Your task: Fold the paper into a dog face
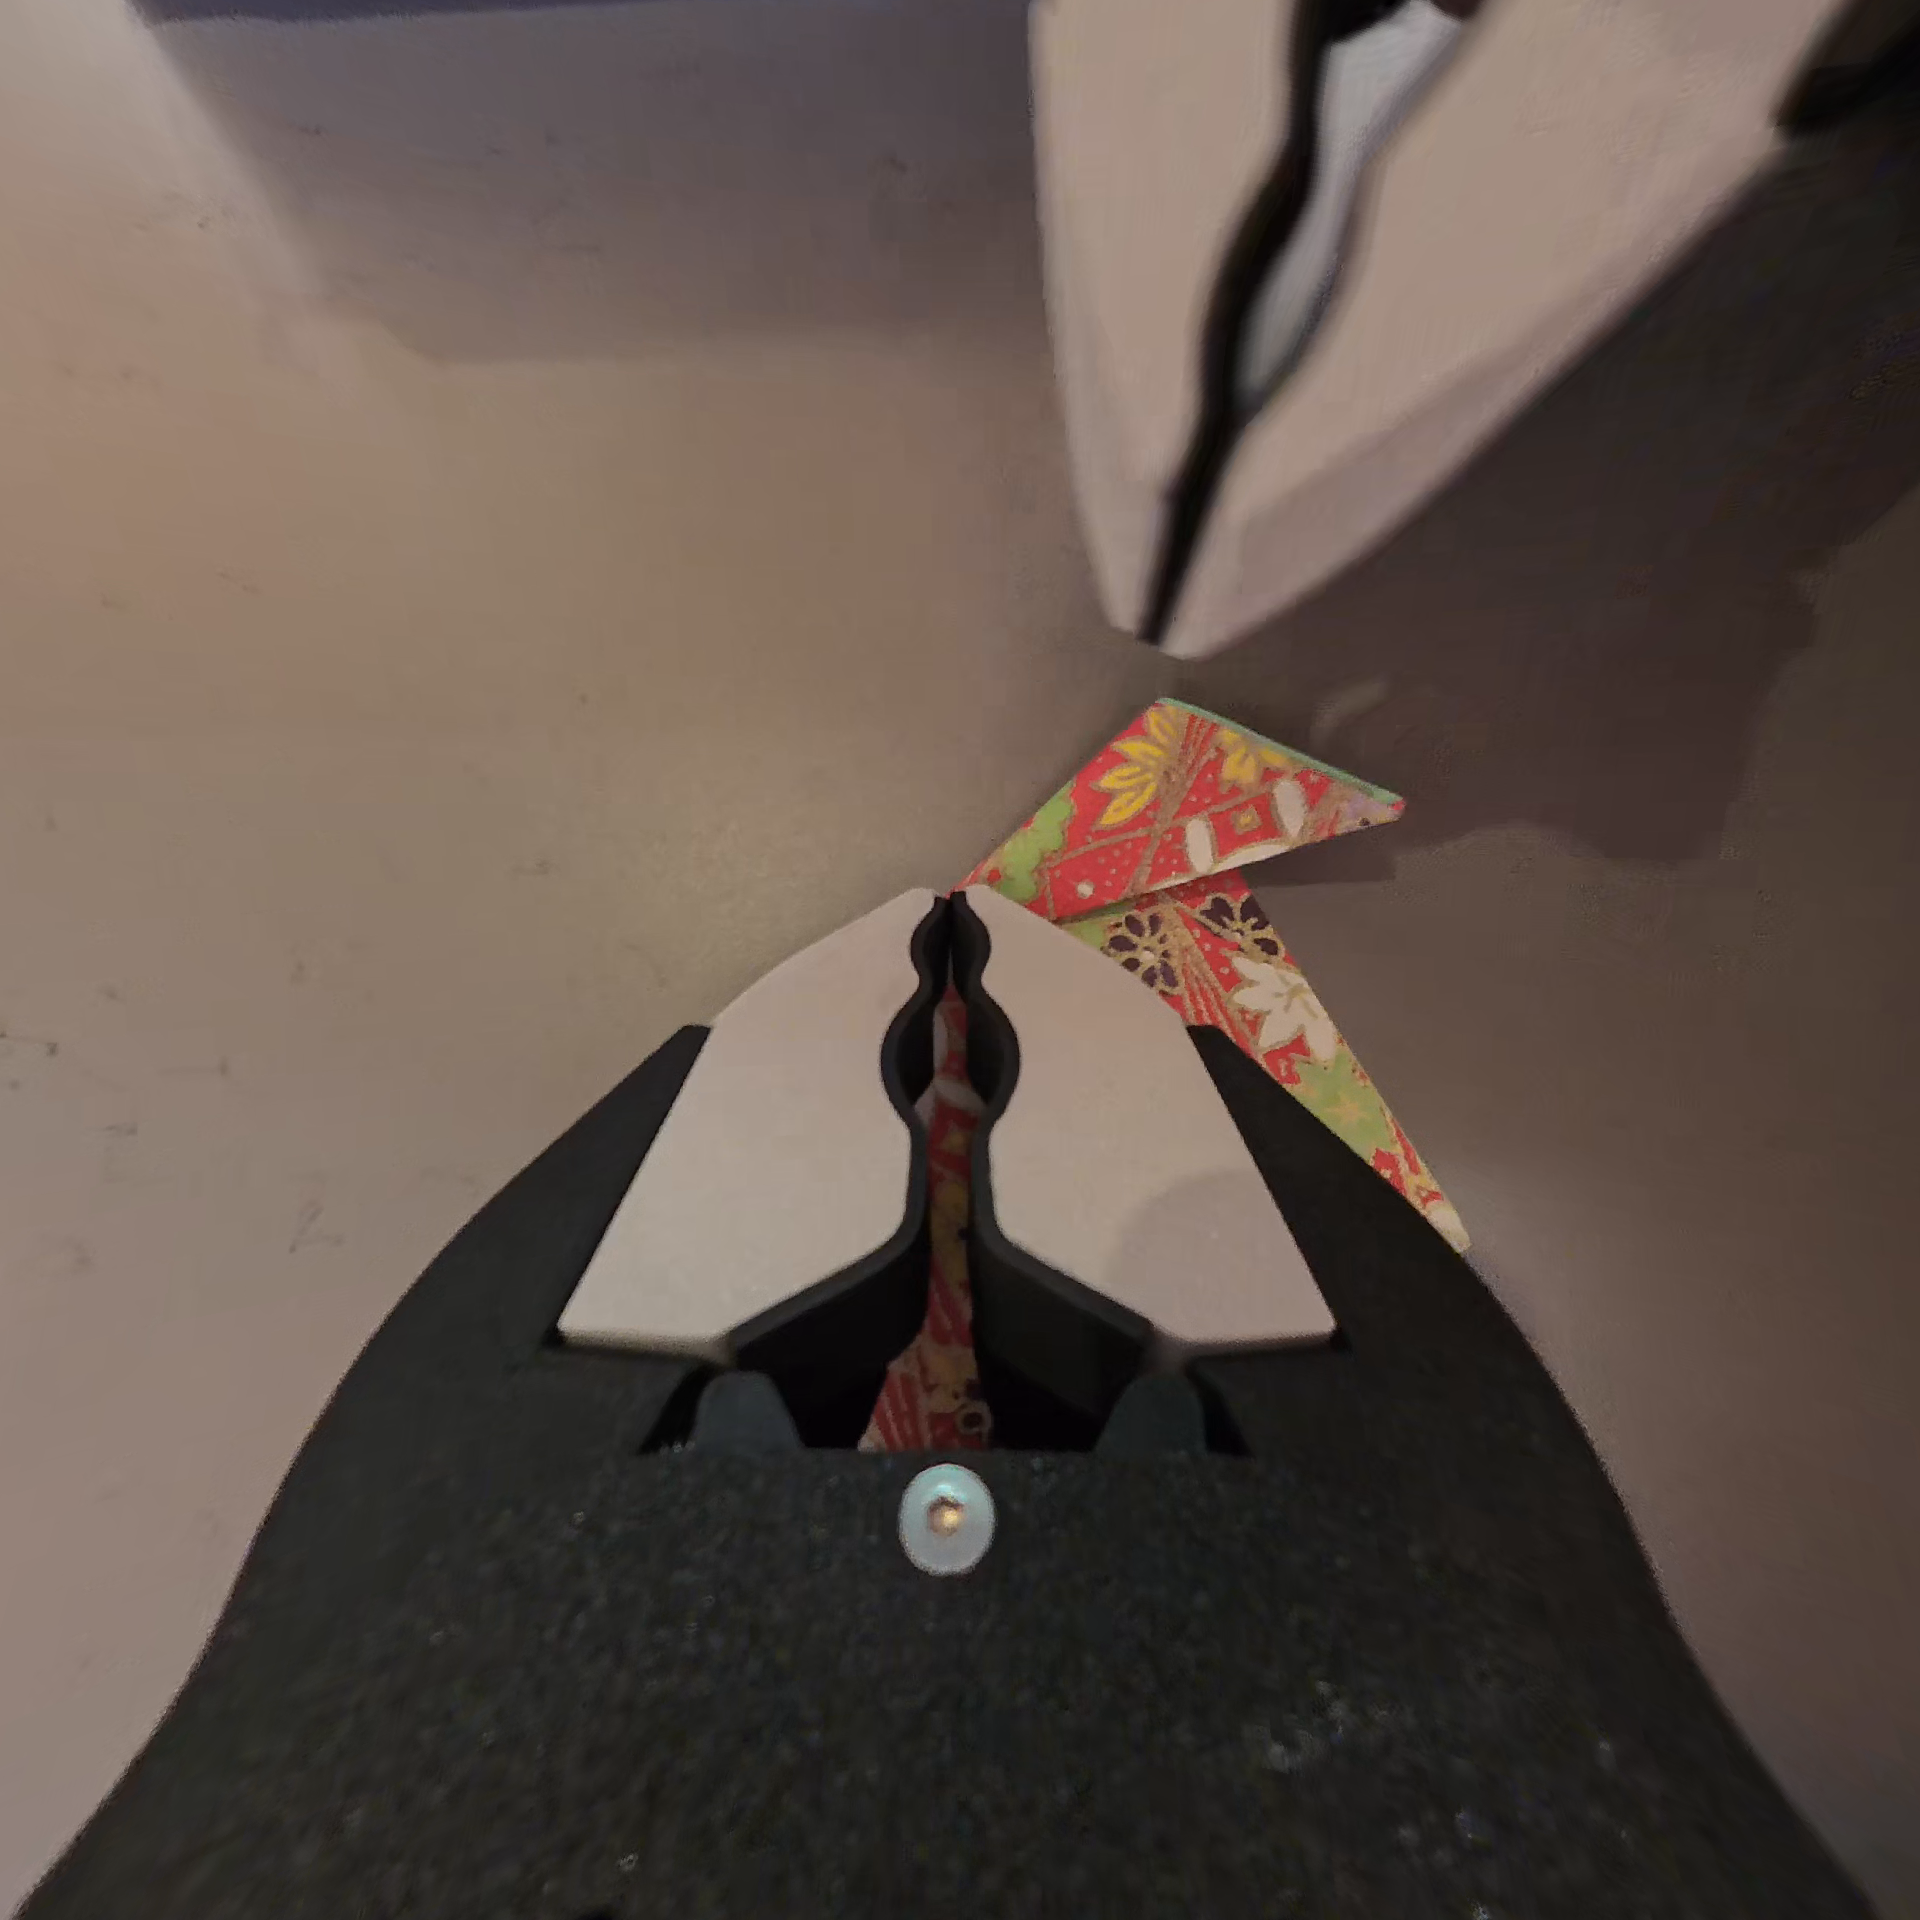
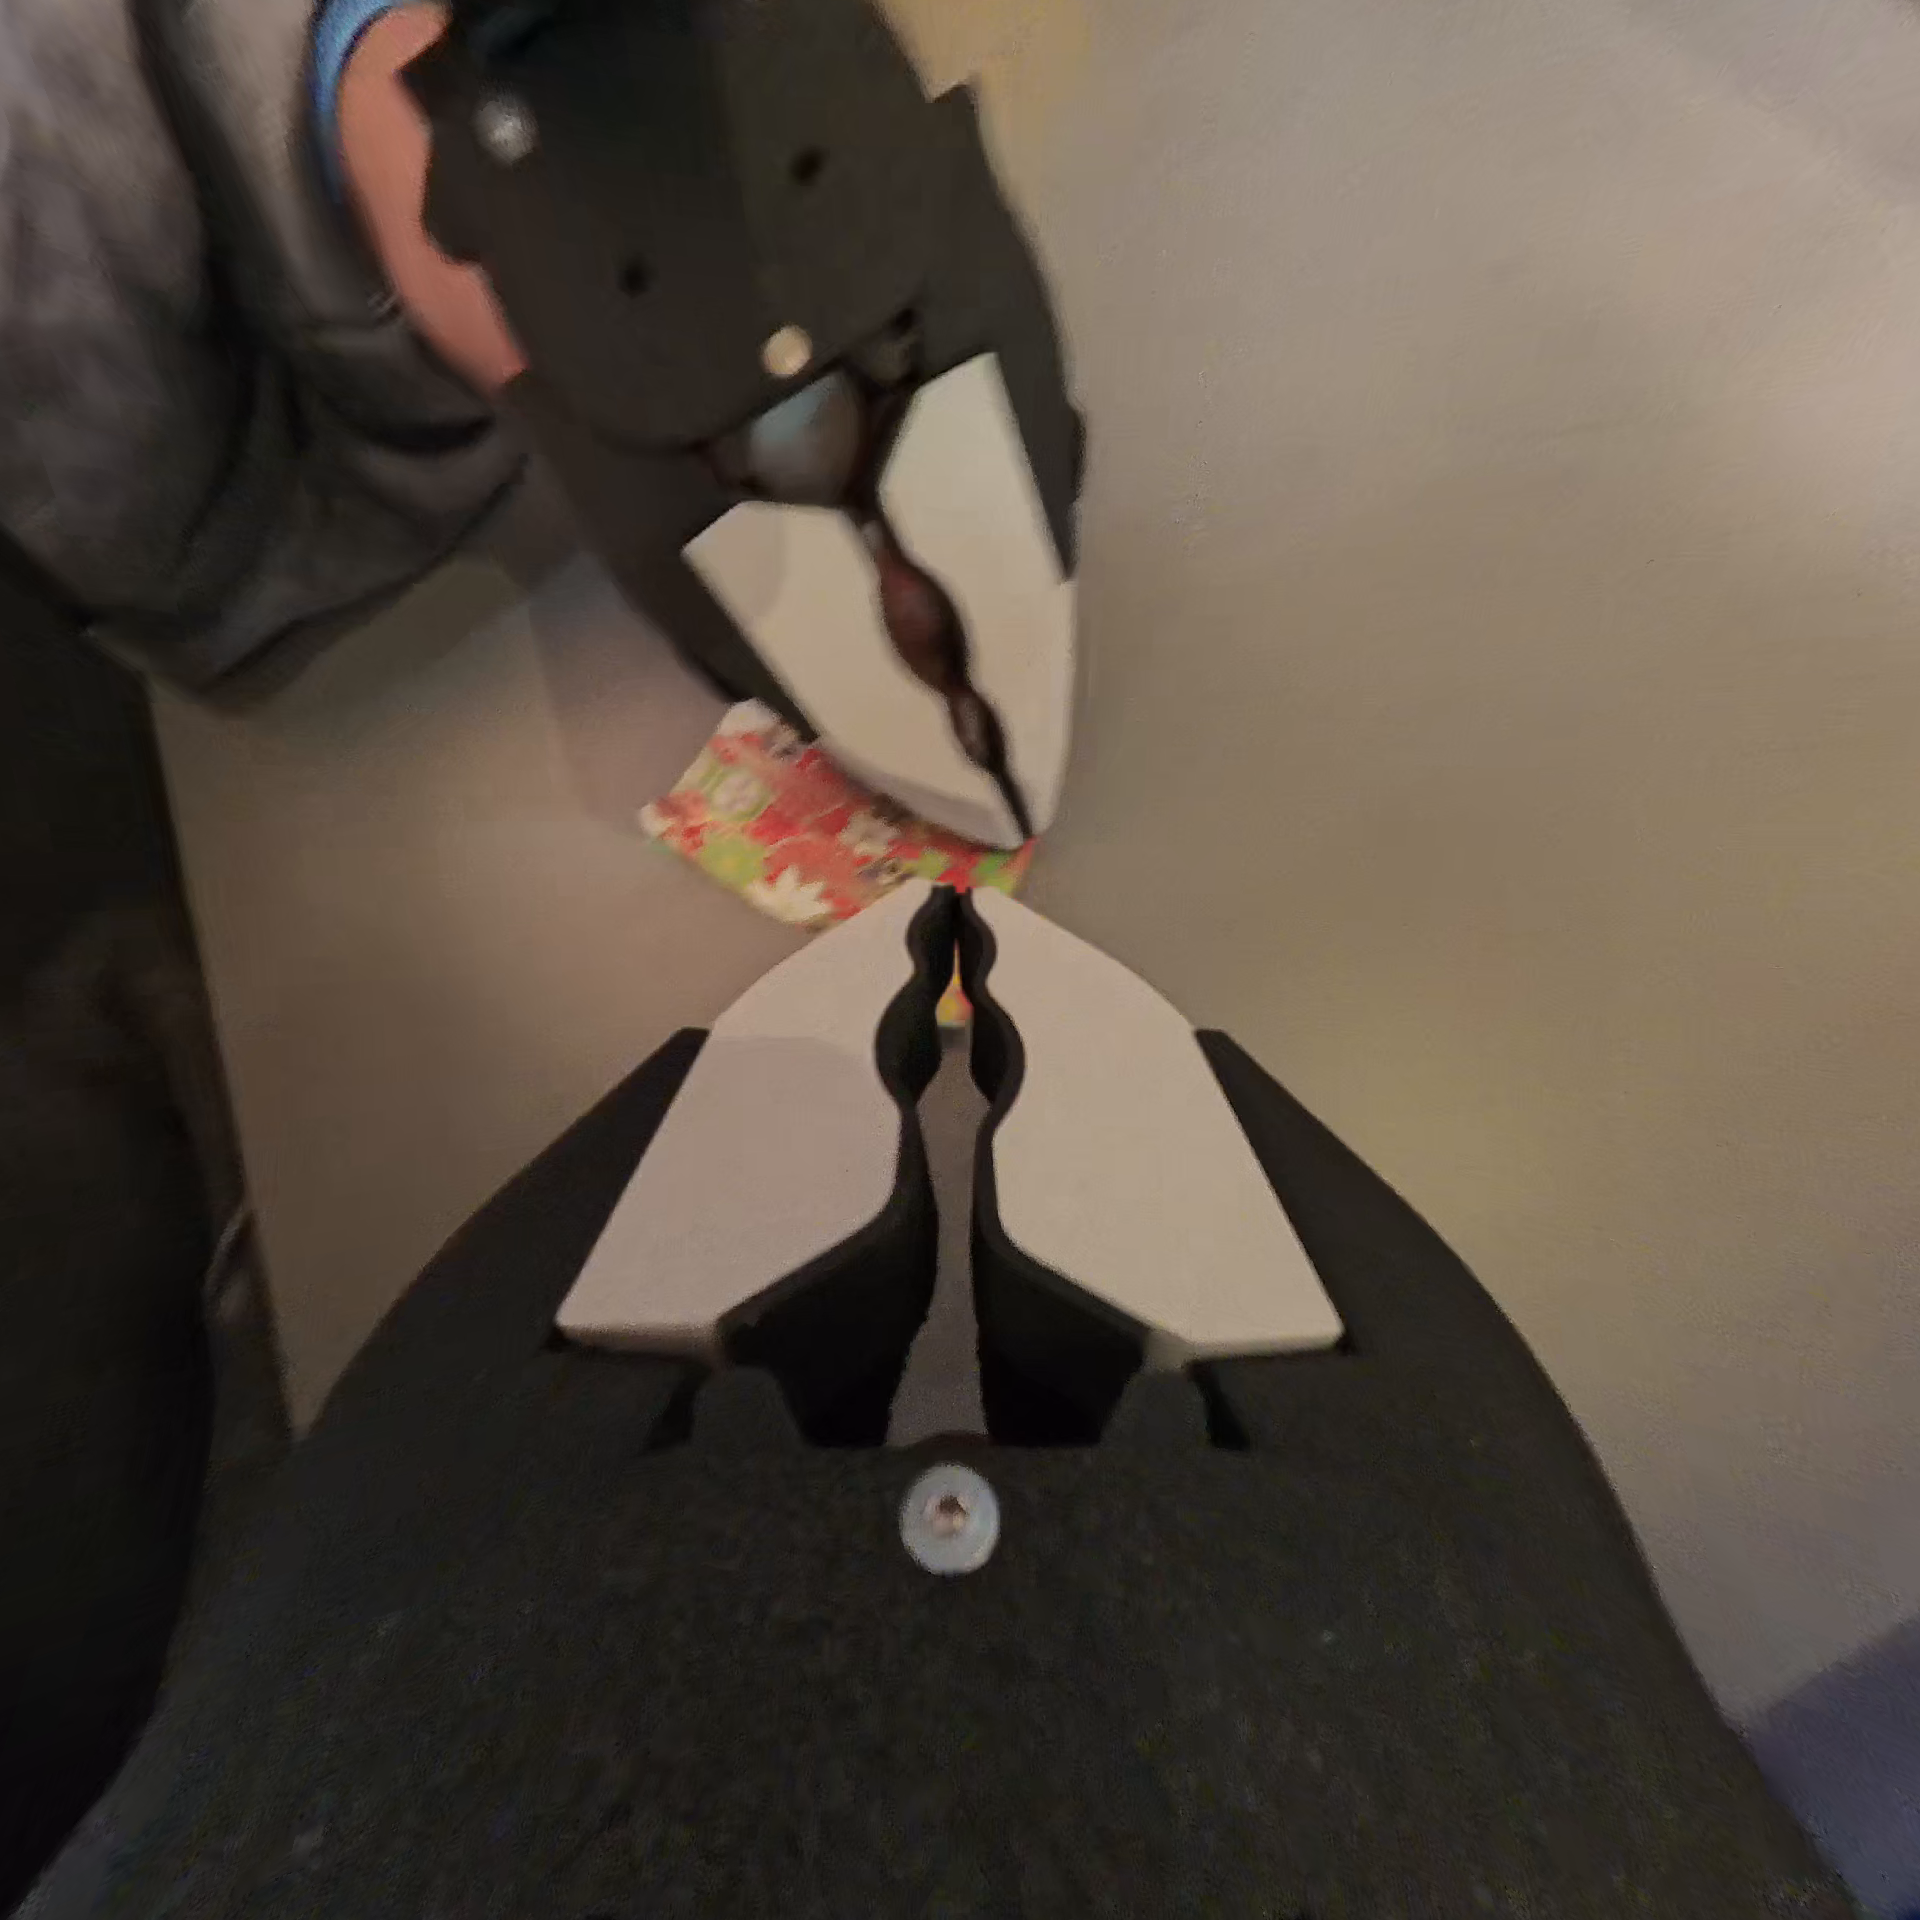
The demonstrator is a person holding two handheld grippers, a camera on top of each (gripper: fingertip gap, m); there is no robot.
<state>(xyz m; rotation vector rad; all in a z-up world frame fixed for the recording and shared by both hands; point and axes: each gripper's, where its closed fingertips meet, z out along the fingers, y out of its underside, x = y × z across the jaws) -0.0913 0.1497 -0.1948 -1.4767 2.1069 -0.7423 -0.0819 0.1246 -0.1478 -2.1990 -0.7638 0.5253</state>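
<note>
A: Where was the paper (image 1: 1195, 883) in the left wrist view?
B: Clamped in the left gripper (image 1: 952, 902). Its fingers were pressed together, and the patterned red, green and gold sheet ran down through the gap between them. The rest fanned out toward two o'clock from the tips, with a folded flap standing up off the pale worktop (image 1: 416, 727).
A: And the right gripper (image 1: 1164, 639)?
B: It came in from one o'clock, jaws drawn nearly together, its tips just above the flap's top edge. Whether it touched the paper, I couldn't tell.
A: Did its own camera help?
B: Somewhat blurred. The right gripper (image 2: 956, 902) looked closed, with a sliver of paper (image 2: 810, 842) showing between its fingers; a firm hold wasn't clear. The left gripper (image 2: 1013, 826) pinched the sheet at twelve o'clock, nearly tip to tip with it.
</note>
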